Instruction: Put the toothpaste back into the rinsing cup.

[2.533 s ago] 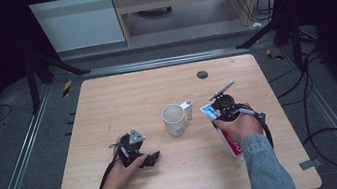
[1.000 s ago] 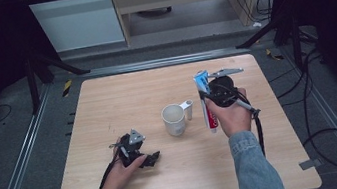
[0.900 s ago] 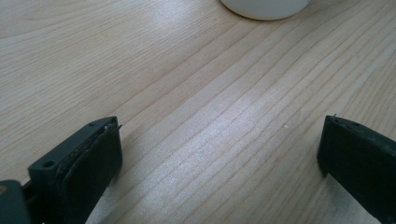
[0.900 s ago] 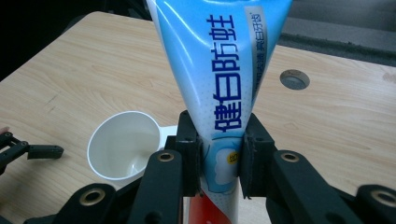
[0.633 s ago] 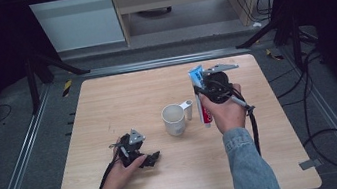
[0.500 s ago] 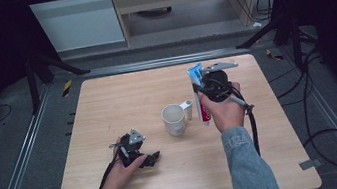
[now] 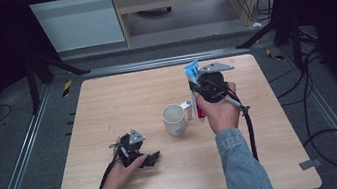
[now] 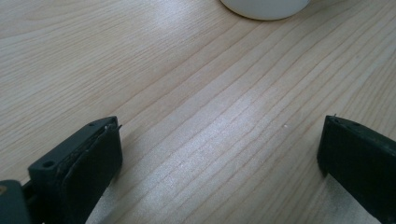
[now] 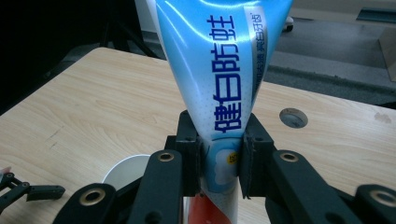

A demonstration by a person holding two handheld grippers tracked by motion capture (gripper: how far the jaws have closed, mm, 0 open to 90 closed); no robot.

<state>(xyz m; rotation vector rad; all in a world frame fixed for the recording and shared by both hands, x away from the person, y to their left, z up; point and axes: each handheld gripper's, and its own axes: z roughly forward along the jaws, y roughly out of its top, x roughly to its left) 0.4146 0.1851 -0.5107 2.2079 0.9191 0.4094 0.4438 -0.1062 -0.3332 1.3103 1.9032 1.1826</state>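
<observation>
The toothpaste tube [image 9: 224, 88] is light blue with dark blue Chinese characters running along it, a white stripe on one side, and a red part near its lower end. In the high view I see the toothpaste tube [image 7: 195, 90] standing almost upright above the counter [image 7: 108, 108], its flat blue end pointing up and its red end pointing down, just beside the white cup [image 7: 174, 119] on the cup's right side. Whether the lower end touches the counter, I cannot tell. My right tongs [image 9: 219, 163] are closed on the tube at its narrow middle part: both black pads press on it from two sides, and the tube widens above them. In the high view the right tongs [image 7: 195, 93] are held by the right hand, near the middle of the counter, a little toward its far edge. My left tongs [image 8: 219, 154] are wide open, with bare wood between the two jaws and nothing held; the bottom of the white cup is visible farther off. In the high view the left tongs [image 7: 152, 158] lie low on the counter in the left hand, well apart from the cup and from the tube.
</observation>
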